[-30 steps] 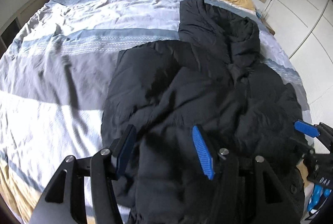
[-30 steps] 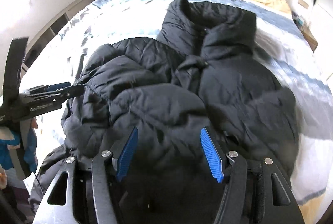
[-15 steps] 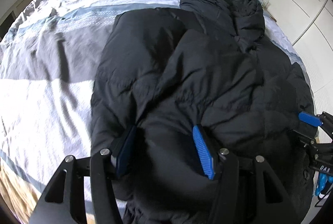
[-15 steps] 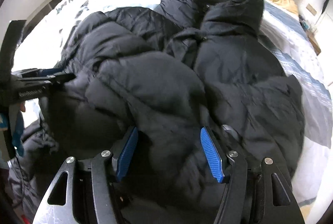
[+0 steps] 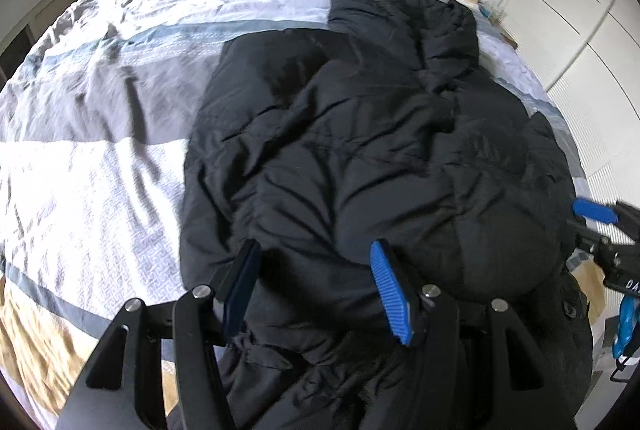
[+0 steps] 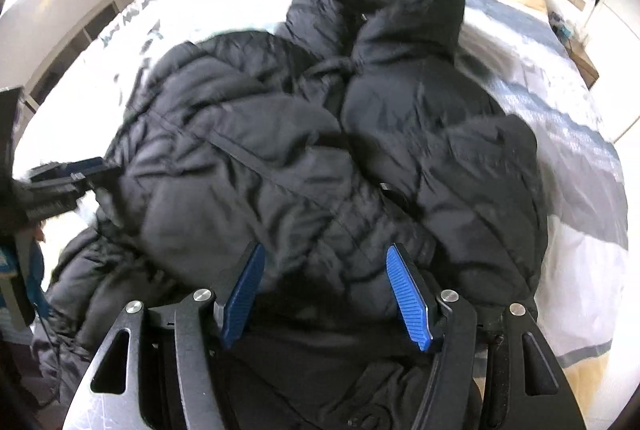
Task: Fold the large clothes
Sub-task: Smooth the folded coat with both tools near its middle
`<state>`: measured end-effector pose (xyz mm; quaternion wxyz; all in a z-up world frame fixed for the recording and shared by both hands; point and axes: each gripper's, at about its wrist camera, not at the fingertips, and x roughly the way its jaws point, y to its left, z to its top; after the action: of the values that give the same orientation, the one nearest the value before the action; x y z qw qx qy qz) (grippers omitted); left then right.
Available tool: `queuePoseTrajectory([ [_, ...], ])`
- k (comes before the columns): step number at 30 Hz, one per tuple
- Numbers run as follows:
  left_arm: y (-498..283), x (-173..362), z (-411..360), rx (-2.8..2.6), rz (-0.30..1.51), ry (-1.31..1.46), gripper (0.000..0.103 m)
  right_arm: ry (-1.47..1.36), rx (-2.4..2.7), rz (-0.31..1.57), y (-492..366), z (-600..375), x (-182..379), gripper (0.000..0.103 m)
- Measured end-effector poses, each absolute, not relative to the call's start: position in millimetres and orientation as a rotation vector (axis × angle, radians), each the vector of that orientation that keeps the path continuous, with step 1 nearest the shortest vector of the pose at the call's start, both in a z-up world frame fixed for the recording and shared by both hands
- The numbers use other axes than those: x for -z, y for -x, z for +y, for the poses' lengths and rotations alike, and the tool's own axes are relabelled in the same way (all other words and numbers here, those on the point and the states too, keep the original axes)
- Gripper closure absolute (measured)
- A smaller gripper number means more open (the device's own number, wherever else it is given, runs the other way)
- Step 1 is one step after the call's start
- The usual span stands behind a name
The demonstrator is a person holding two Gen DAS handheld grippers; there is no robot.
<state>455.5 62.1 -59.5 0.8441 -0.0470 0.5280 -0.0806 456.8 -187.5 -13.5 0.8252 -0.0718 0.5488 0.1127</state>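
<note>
Black puffer jacket (image 5: 360, 150) lay centre frame on striped bedspread (image 5: 100, 170). Left gripper (image 5: 316, 286) and right gripper (image 6: 324, 290) each clenched a fold of it.

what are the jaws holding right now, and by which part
Cannot be told for sure: both grippers' jaws stand apart over the near, lower part of the black puffer jacket with fabric bulging between them.
</note>
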Motion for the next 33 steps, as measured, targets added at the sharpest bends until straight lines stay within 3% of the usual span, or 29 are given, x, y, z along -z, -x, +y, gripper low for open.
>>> queuePoseTrajectory([
  [15, -458, 87, 47, 0.168, 1.152, 0.078, 0.046, 0.178, -0.212, 1.236, -462, -193, 57, 0.038],
  [20, -454, 92, 45, 0.151, 1.142, 0.059, 0.041, 0.165, -0.219, 1.236, -463, -198, 63, 0.036],
  [33, -441, 82, 42, 0.100, 1.142, 0.022, 0.040, 0.126, -0.252, 1.233, -460, -208, 60, 0.036],
])
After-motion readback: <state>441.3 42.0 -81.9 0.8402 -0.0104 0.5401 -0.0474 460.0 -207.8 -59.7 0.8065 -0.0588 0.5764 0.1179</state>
